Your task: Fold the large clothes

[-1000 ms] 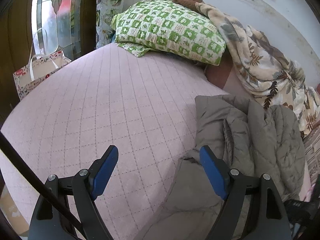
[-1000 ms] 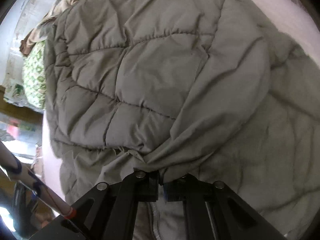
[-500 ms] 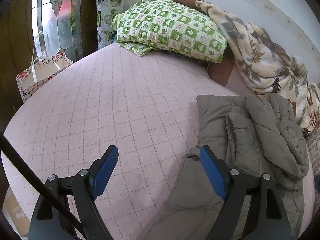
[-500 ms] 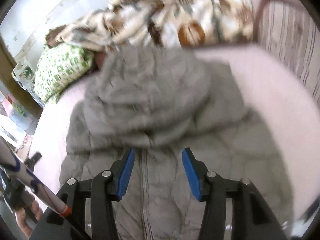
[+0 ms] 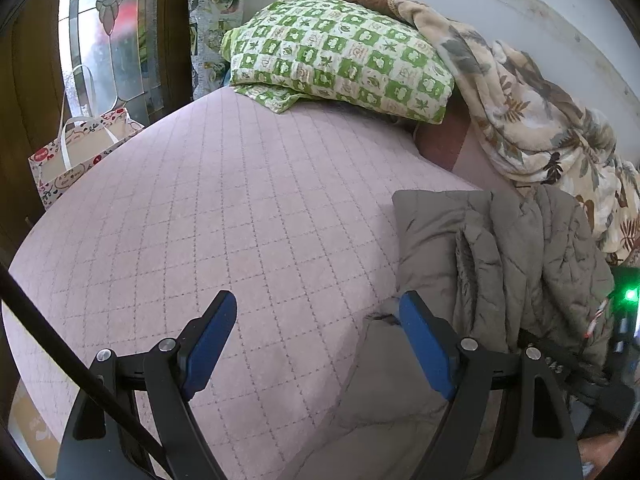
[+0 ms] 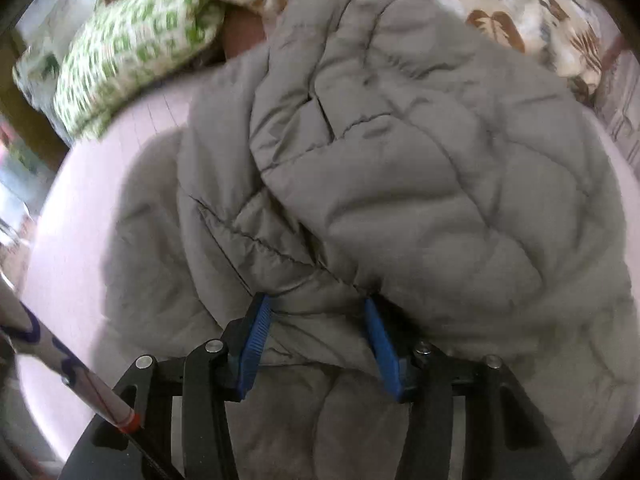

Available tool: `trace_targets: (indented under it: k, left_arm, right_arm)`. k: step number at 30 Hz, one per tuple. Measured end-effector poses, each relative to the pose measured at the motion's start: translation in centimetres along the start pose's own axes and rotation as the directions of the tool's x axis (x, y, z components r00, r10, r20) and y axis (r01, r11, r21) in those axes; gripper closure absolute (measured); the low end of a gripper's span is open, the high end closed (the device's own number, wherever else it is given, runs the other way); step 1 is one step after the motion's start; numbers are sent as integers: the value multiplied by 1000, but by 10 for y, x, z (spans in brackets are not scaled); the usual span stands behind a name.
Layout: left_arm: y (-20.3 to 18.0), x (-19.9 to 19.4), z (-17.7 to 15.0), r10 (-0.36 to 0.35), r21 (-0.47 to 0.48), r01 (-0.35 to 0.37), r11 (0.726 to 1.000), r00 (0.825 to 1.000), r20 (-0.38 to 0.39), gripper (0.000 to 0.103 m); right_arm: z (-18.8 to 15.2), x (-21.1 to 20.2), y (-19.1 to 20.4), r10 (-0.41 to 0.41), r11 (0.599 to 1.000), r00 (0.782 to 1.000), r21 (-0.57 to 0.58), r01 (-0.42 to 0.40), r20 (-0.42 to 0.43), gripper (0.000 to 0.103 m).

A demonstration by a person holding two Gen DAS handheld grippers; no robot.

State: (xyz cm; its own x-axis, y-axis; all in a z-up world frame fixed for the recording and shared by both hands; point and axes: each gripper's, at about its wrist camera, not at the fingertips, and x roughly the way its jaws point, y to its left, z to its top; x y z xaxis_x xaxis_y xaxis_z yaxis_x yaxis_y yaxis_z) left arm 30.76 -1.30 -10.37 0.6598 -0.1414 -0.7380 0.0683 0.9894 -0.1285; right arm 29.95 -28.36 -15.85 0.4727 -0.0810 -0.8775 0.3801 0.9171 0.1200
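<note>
On the pink bed (image 5: pixel 224 208): grey padded jacket (image 6: pixel 400 184) bunched near the checked pillow (image 5: pixel 340 60). Right hand-held gripper (image 6: pixel 318 338) spread partway, a fold of jacket between its blue pads, not pinched. Left hand-held gripper (image 5: pixel 316 340) spread wide above the bed, right pad at jacket edge, holding nothing.

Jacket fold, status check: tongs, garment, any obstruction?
Left tongs open over pink bedspread. Right tongs open, straddling grey jacket fold. Floral blanket crowds jacket's far side.
</note>
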Motion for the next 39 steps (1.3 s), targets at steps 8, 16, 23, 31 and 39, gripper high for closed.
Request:
trace_targets:
  k: [8,16,23,31,39]
  left_arm:
    - [-6,-2,-3,7,23,-7,1000,1000,7,20]
    - [-18,0,-8,23,72,-23,997,1000,5,20]
    - [-15,6,-6,27,60,-26,998,1000,-14,20]
    - [-12,3,-5,35,58,-35,998,999,-3,20]
    - [10,5,5,57,-4,-57,998,998,-4,20]
  right_arm:
    - [1,-94,-29,-4,999,975,-41,14,222,49]
    - [-6,-54,-108,-161,981,980,132,145,116,49]
    - [-14,-32,-117,-170,974,984,160,159,58,48]
    - [0,-105,-50,-146,989,938,15,149,315,48]
    - [6,-24,11,-31,998,993,-59,38,110,48]
